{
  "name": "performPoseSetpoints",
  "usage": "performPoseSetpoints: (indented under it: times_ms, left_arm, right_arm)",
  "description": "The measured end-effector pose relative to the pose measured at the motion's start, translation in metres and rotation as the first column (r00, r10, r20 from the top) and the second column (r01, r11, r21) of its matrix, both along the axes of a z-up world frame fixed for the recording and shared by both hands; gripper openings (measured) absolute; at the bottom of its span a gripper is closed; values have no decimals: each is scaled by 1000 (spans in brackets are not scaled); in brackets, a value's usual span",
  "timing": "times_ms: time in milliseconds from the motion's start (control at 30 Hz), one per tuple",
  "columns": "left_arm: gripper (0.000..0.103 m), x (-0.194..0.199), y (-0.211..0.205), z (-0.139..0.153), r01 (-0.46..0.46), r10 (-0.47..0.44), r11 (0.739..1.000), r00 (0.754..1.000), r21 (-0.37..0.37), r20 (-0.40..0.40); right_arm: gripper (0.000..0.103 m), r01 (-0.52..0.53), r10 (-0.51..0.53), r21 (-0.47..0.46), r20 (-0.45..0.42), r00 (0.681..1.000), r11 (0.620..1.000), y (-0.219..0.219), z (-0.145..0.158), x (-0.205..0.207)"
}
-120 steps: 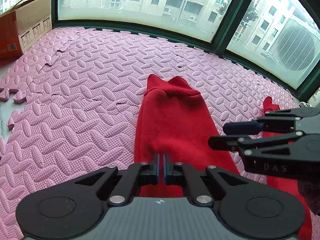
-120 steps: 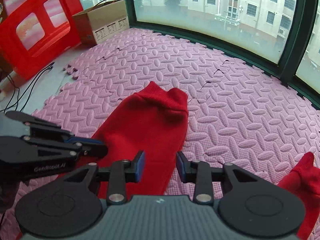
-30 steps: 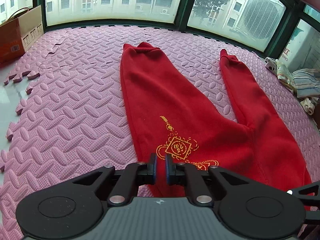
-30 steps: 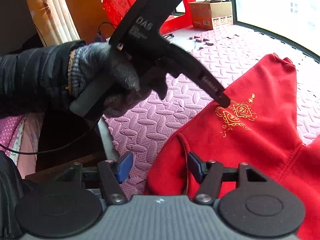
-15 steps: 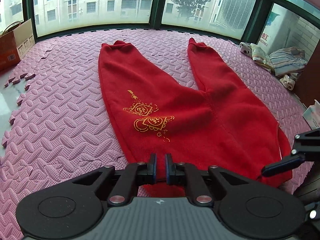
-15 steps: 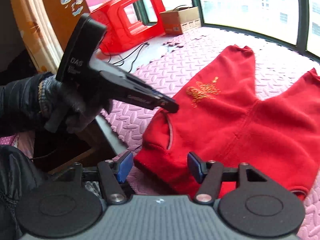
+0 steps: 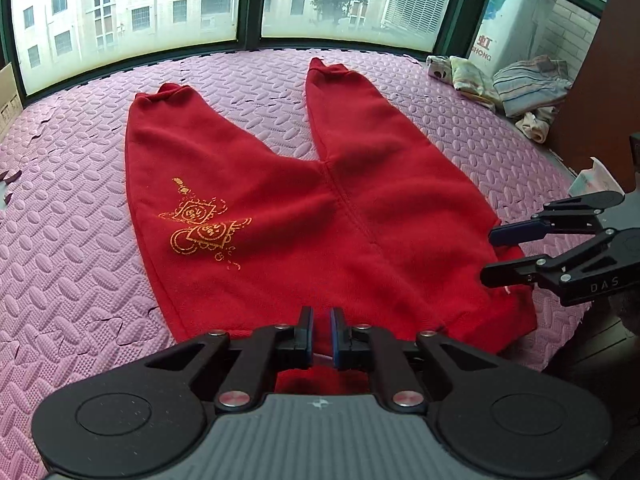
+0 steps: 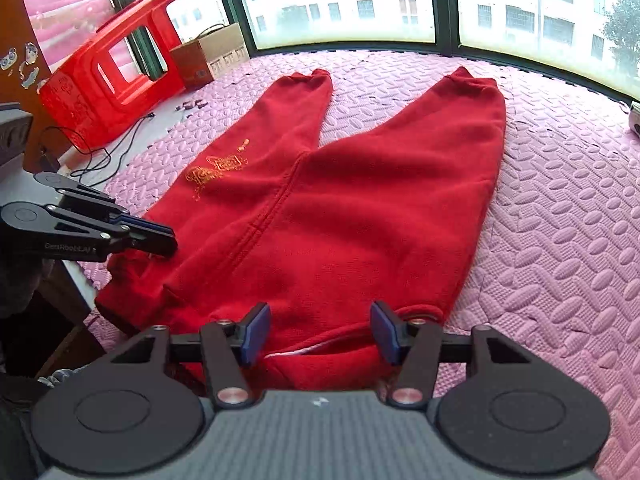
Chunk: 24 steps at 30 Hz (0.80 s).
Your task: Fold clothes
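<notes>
Red fleece trousers [image 7: 320, 216] with a gold print [image 7: 202, 226] lie flat on the pink foam mat [image 7: 72, 208], legs pointing to the window and waistband nearest me. They also show in the right wrist view [image 8: 360, 216]. My left gripper [image 7: 321, 334] is nearly shut at the waistband's left part; whether cloth is pinched is hidden. It also shows in the right wrist view [image 8: 160, 236]. My right gripper [image 8: 318, 332] is open over the waistband's right part, with cloth between its fingers. It also shows in the left wrist view [image 7: 494, 254].
A pile of folded clothes [image 7: 516, 84] lies at the mat's far right corner. A red plastic stool [image 8: 108, 64] and a cardboard box [image 8: 208, 56] stand left of the mat, with a black cable [image 8: 108, 152] on the floor. Dark furniture edges flank the near side.
Both grippers have swung round to the waistband end, so the trousers now lie straight ahead. The right gripper has come down over the waistband. The left jaws stay nearly shut.
</notes>
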State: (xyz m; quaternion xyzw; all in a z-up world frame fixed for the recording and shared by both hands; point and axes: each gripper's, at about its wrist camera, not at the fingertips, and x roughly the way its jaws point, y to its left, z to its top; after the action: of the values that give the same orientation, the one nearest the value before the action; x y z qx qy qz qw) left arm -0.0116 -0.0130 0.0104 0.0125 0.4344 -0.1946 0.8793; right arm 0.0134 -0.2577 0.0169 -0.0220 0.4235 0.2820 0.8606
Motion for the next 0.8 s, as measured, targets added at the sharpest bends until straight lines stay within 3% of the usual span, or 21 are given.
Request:
performPoseSetpoints:
  times_ms: [67, 100, 133, 300, 467, 800]
  left_arm:
    - [27, -3, -8, 4, 24, -24, 1000, 1000, 1, 10]
    - [40, -4, -14, 7, 42, -42, 999, 999, 2, 18]
    - [43, -6, -23, 10, 77, -77, 997, 997, 1, 32]
    - [49, -6, -62, 9, 181, -181, 983, 983, -17, 32]
    - [54, -3, -85, 3, 221, -221, 975, 975, -8, -1]
    - [54, -3, -123, 2, 294, -295, 955, 956, 38, 12]
  right_arm:
    - [56, 13, -13, 14, -1, 1000, 1000, -8, 2, 1]
    - [56, 20, -20, 21, -2, 1000, 1000, -11, 2, 2]
    - [57, 27, -27, 28, -2, 1000, 999, -15, 3, 3]
    - [57, 97, -97, -3, -14, 995, 995, -24, 0, 17]
    - [57, 150, -150, -11, -27, 988, 989, -35, -6, 28]
    - [57, 241, -240, 15, -66, 969, 970, -57, -9, 63]
